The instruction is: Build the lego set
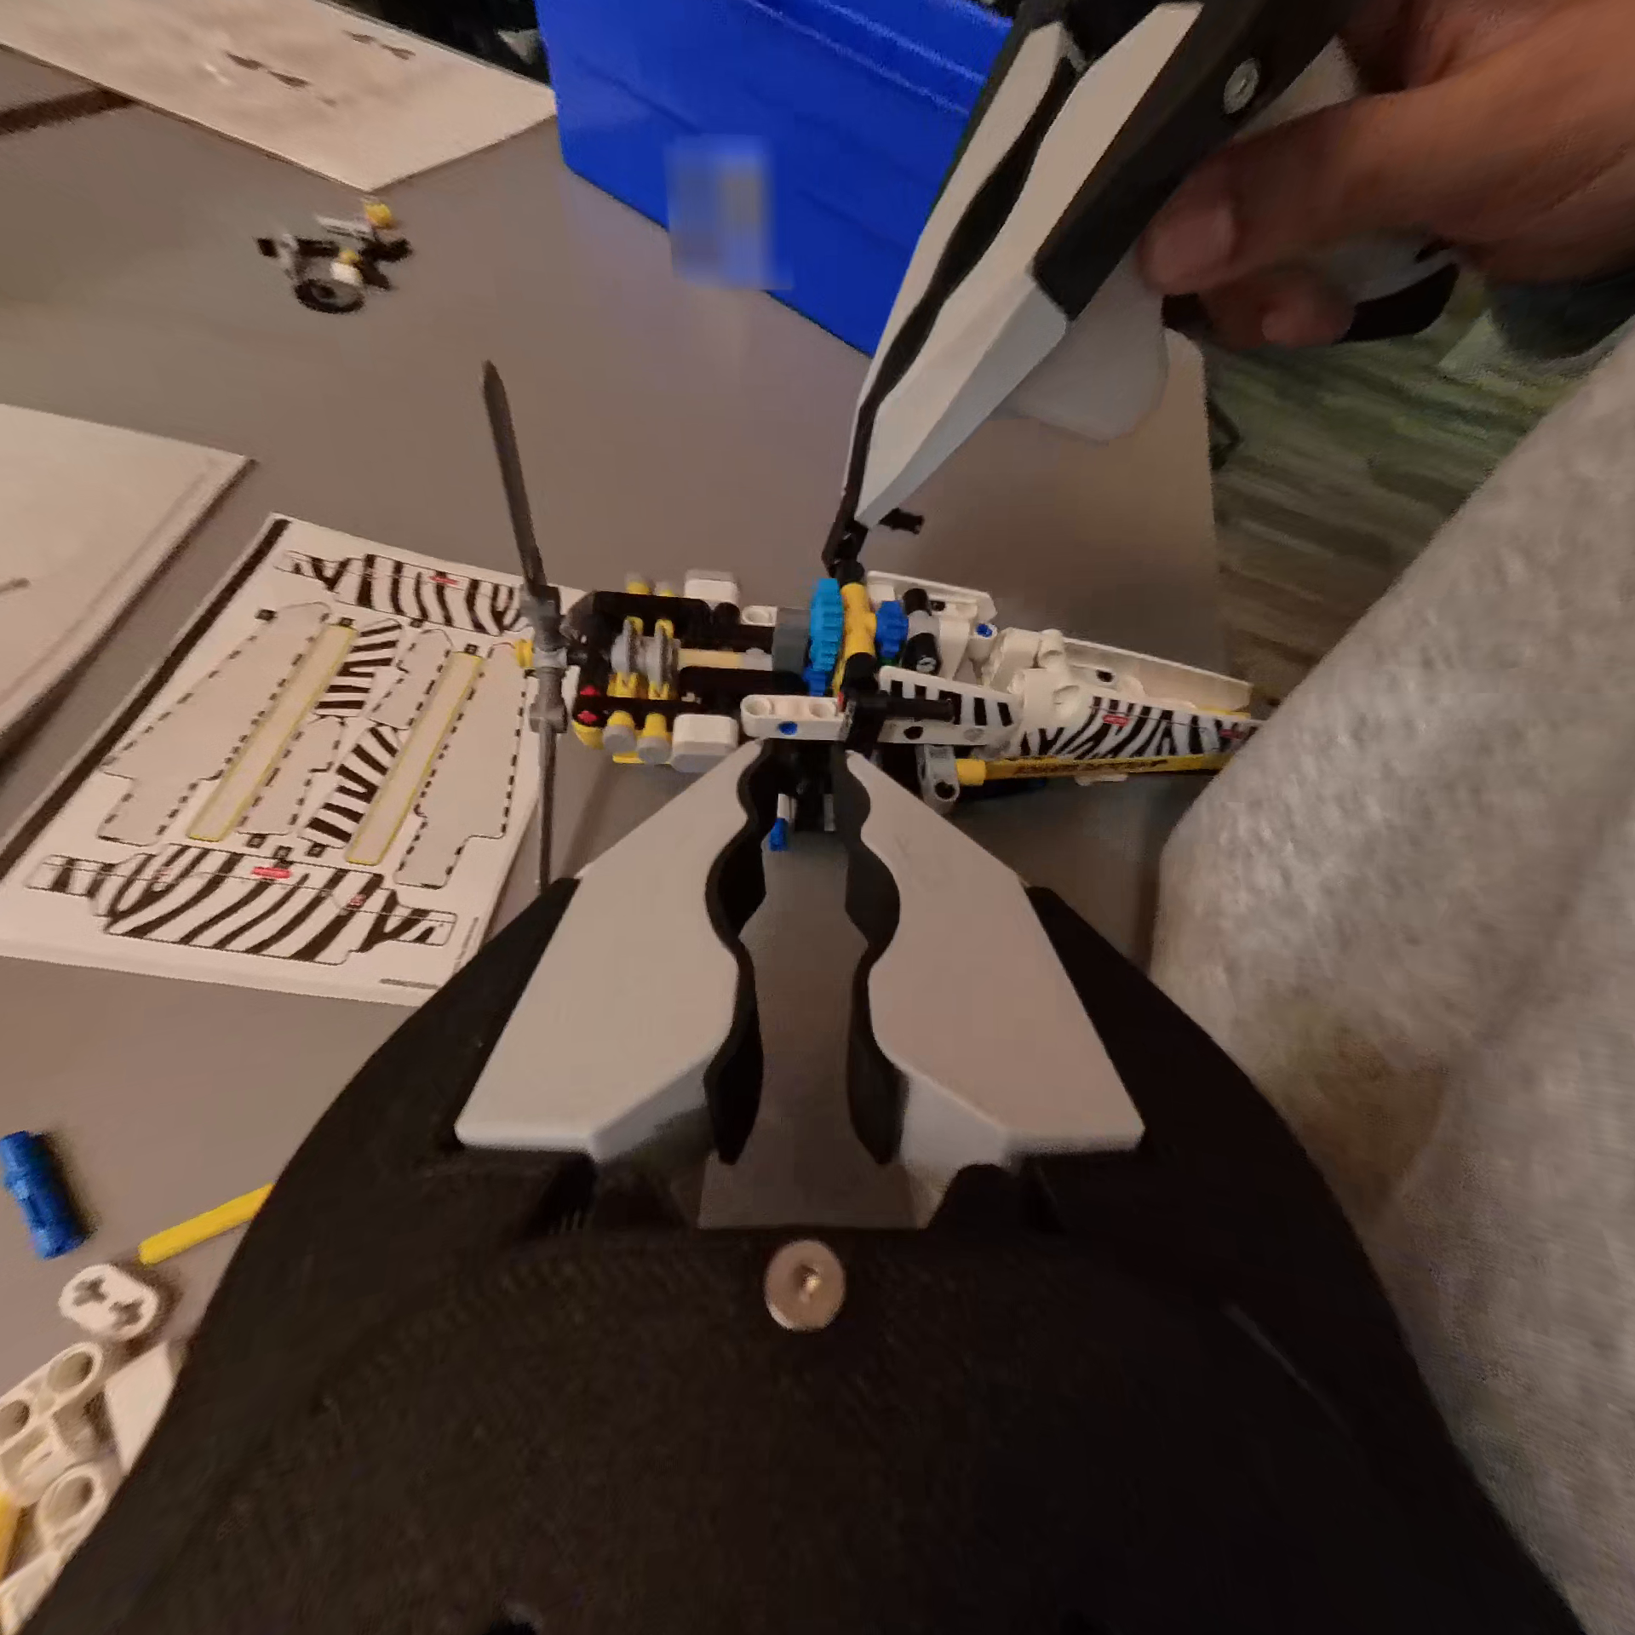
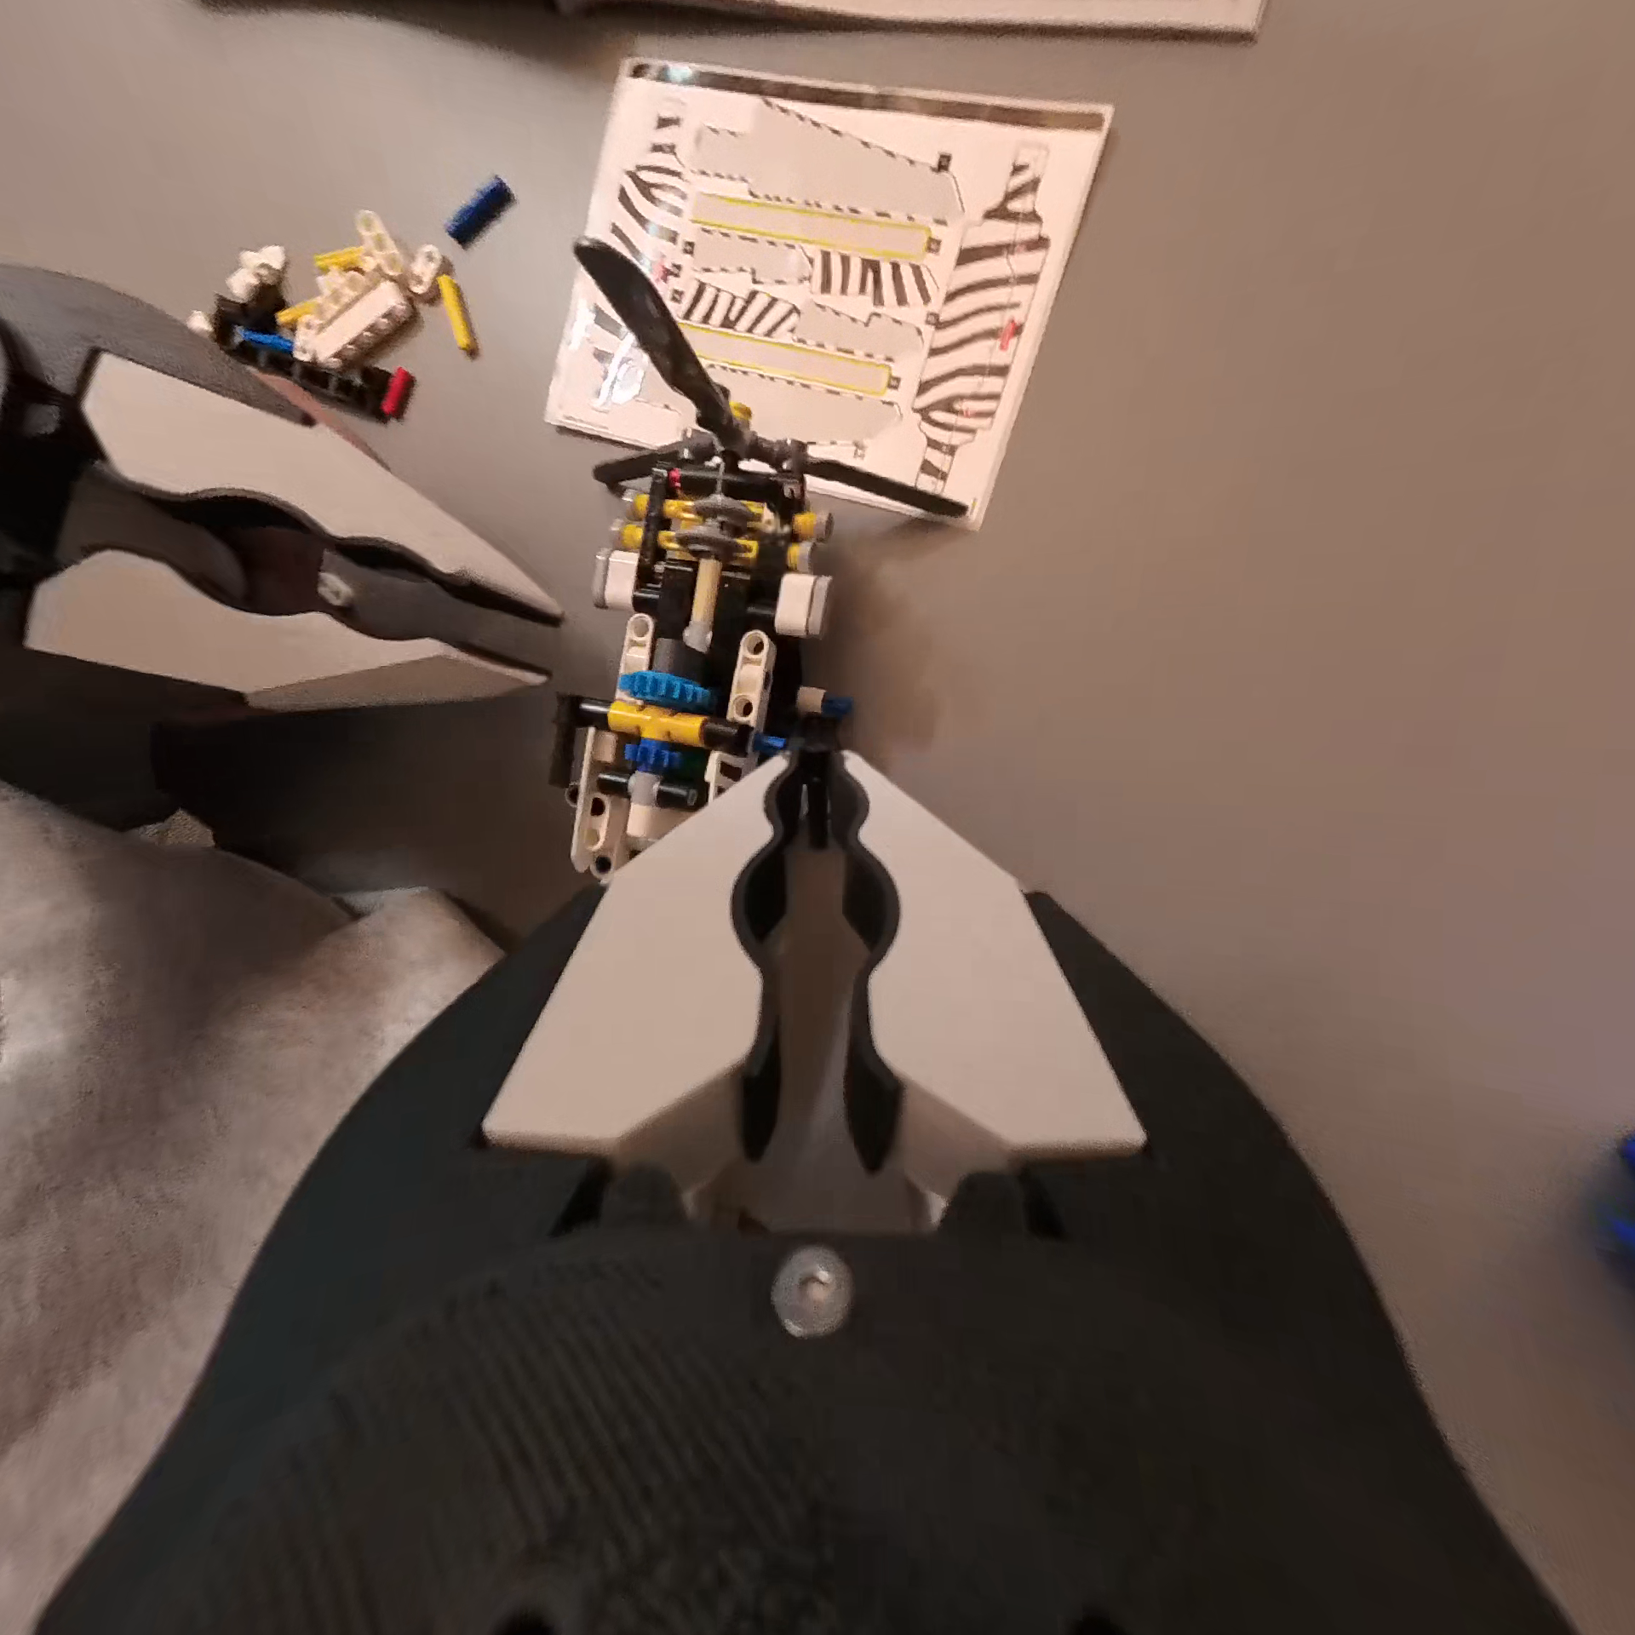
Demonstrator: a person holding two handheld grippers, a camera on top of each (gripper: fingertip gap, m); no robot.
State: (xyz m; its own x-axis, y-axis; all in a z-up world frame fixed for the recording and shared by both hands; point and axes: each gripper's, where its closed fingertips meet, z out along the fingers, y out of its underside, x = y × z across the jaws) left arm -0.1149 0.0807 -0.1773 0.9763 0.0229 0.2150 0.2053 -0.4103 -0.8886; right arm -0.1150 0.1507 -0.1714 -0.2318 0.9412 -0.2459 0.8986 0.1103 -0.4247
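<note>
The half-built lego plane [image 1: 849, 681] lies on its side on the grey worktop [image 1: 708, 442], propeller [image 1: 531, 566] end toward the sticker sheet [image 1: 265, 761], zebra-striped tail pointing at the grey fabric [image 1: 1416, 796] at the worktop edge. You can see blue gears and a yellow beam in the middle of the body.

The left gripper [image 1: 801, 783] has its fingers nearly together around a small black and blue bit on the near side of the plane's middle — looks like they're pinching it, though the tips are blurry so I'm not fully sure of the contact. The right gripper [image 2: 816, 770] comes in from the other side, and in its own view the fingers are squeezed onto a thin black pin [image 2: 818, 796] that sticks out next to the yellow beam. A hand [image 1: 1416, 177] holds that gripper's handle at the top right of the left view.

Off to the side there's a pile of loose pieces [image 2: 327, 310] — white beams, yellow rods, a black strip with a red end, plus a blue connector [image 2: 479, 207] a bit apart. A blue bin [image 1: 752, 133] stands behind the plane, with a small wheeled bit [image 1: 341, 257] on the worktop to its left.
</note>
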